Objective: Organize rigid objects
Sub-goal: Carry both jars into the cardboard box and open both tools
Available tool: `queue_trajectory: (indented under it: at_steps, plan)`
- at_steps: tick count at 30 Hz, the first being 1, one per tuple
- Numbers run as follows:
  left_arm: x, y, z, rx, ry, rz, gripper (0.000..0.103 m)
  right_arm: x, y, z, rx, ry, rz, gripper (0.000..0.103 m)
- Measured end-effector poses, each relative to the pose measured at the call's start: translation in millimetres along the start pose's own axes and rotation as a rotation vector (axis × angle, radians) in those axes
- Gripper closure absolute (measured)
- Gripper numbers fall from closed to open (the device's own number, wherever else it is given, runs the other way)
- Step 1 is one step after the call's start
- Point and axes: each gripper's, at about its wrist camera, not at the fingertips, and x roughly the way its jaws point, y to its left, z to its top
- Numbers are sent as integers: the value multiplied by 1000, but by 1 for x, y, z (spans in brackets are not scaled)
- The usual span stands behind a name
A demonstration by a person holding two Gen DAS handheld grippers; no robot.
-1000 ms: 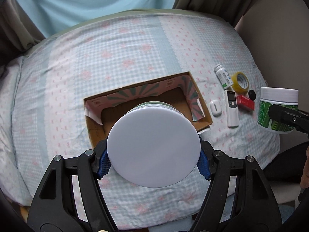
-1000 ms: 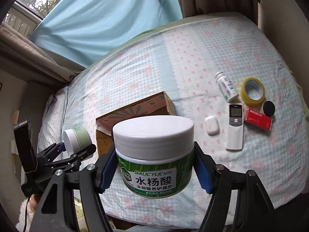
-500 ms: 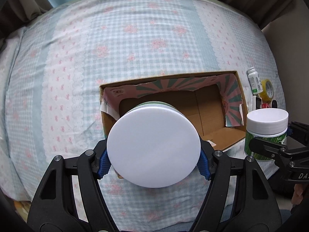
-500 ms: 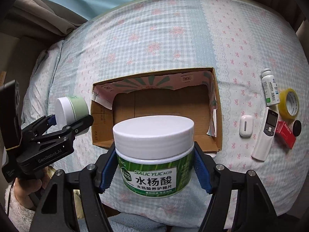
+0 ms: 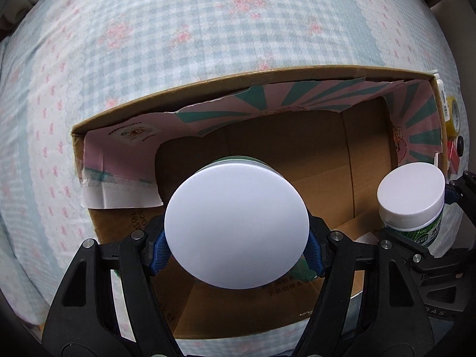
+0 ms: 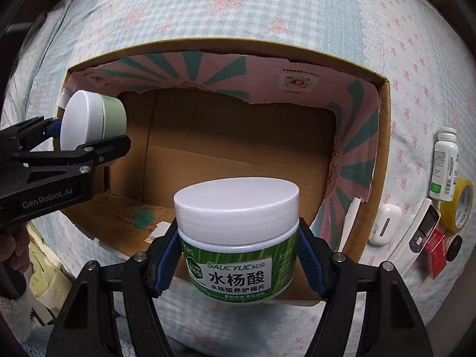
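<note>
Both claws are shown pointing down over an open box on a bed, and each is closed on a jar.

Largest in view is the bed (image 5: 184,38), covered in a pale blue checked sheet with pink flowers. On it lies the box (image 6: 383,136), brown cardboard with a torn pink and teal lining; its floor looks bare.

The right claw (image 6: 239,263) is clamped on a green jar (image 6: 238,238) with a wide white lid and a printed label. The jar is held upright by its sides, just under the lid, over the box's near edge. The left claw (image 5: 236,250) is clamped on a pale jar (image 5: 236,226), seen lid-on from above, over the box's left part. This jar is gripped across the lid's rim.

Both jars are judged stiff, light and smooth-sided, so slipping is the main risk. A hold across the widest part, with the blue pads (image 6: 165,263) flat on the plastic, is judged safest.

Smaller things lie on the sheet to the right of the box: a white remote (image 6: 422,226), a pill bottle (image 6: 444,163), yellow tape (image 6: 459,205), a white case (image 6: 385,223), a red packet (image 6: 438,251) and a black cap (image 6: 453,247).
</note>
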Motion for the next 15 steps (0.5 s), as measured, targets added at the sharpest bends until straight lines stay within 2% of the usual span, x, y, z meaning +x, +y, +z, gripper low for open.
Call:
queue_trajectory:
  at_steps: [3, 8, 9, 10, 11, 12, 13, 15]
  plan:
    - [7, -4, 2, 10, 2, 4, 35, 6, 1, -3, -45, -2, -21, 36]
    - [13, -8, 8, 6, 21, -1, 35, 6, -9, -6, -14, -31, 7, 36]
    - [13, -9, 9, -7, 21, -19, 32, 4, -10, -6, -17, -51, 8, 35]
    - [10, -9, 11, -25, 14, -36, 19, 2, -11, -6, -21, -68, 8, 35]
    - [5, -7, 11, -43, -3, -48, 9, 0, -11, -7, -26, -70, 13, 33]
    - [-1, -5, 11, -56, -23, -57, 0, -1, -11, -7, -29, -58, 10, 16]
    - [-8, -4, 10, -64, -40, -59, 0, -2, -11, -8, -34, -58, 5, 0]
    - [-17, -3, 8, -73, -61, -54, 0, -6, -13, -13, -44, -77, 3, 0]
